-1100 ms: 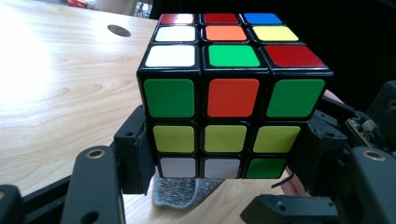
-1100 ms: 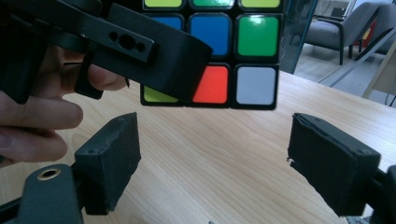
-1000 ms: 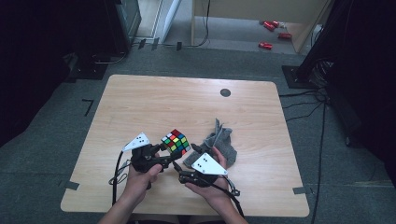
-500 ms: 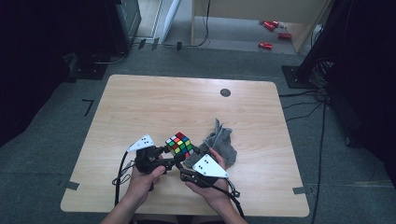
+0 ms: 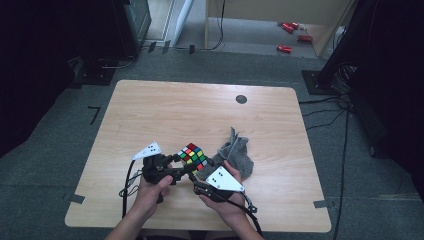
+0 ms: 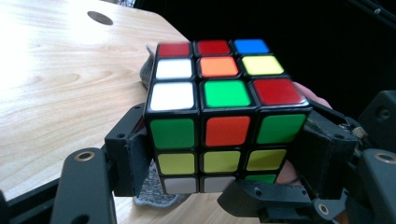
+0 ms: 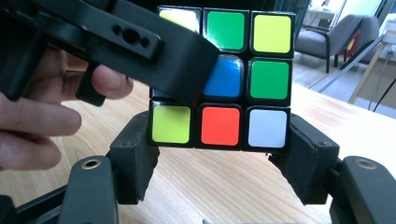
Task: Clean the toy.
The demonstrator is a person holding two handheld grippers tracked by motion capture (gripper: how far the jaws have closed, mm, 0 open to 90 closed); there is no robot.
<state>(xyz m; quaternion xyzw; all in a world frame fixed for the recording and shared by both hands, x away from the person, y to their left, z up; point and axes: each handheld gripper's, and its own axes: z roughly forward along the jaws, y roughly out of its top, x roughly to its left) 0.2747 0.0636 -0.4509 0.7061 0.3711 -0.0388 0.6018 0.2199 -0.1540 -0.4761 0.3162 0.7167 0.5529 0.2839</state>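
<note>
While both grippers (image 5: 186,167) clamp cube (image 5: 192,156)

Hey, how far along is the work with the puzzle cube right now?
Done: the cube is up off the table, near the grey cloth. In hand: the left gripper has just been opening its jaws and the right gripper closing, with the cube between both pairs. Left: every face in view is mixed in colour, so it looks far from solved.

Setting: a lab or studio workspace. Indicators: a bare wooden table (image 5: 200,115) on grey carpet (image 5: 60,165), floor tape marks (image 5: 94,114), trailing cables (image 5: 320,102), dark equipment stands (image 5: 327,75), and a grey armchair (image 7: 327,42) beyond.
</note>
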